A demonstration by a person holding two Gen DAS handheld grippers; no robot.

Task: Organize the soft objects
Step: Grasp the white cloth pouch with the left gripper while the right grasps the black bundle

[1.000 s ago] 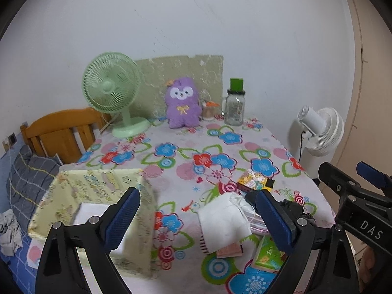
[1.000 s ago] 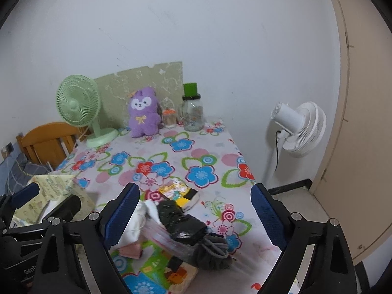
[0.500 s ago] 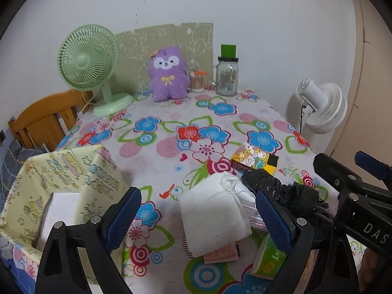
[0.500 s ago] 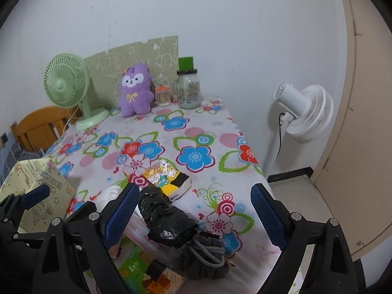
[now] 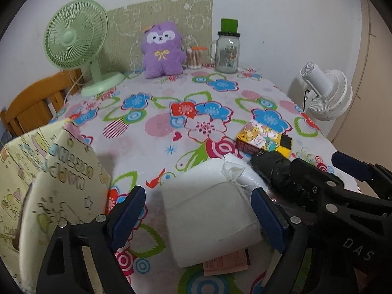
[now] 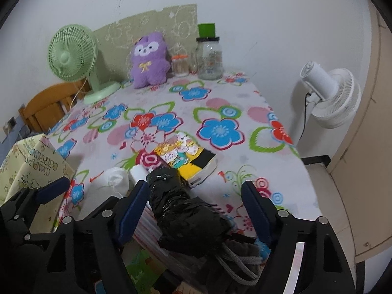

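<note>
My left gripper (image 5: 198,210) is open, its jaws on either side of a white folded soft pack (image 5: 210,218) lying on the flowered table. My right gripper (image 6: 196,208) is open around a black plastic-wrapped bundle (image 6: 181,208) that lies on a pile of books; the bundle also shows in the left wrist view (image 5: 276,171). A yellow patterned fabric bin (image 5: 44,188) stands at the left edge and shows in the right wrist view (image 6: 31,164) too. A purple plush toy (image 5: 163,49) sits upright at the back of the table.
A green desk fan (image 5: 78,41), a cotton-swab jar (image 5: 194,57) and a glass jar with a green lid (image 5: 227,49) stand along the back wall. A colourful cartoon box (image 6: 188,156) lies mid-table. A white floor fan (image 6: 330,93) stands off the right edge. A wooden chair (image 5: 34,105) is at the left.
Both grippers have moved forward and down toward the table. The white pack now lies between the left jaws and the black bundle between the right jaws. Both stay open.
</note>
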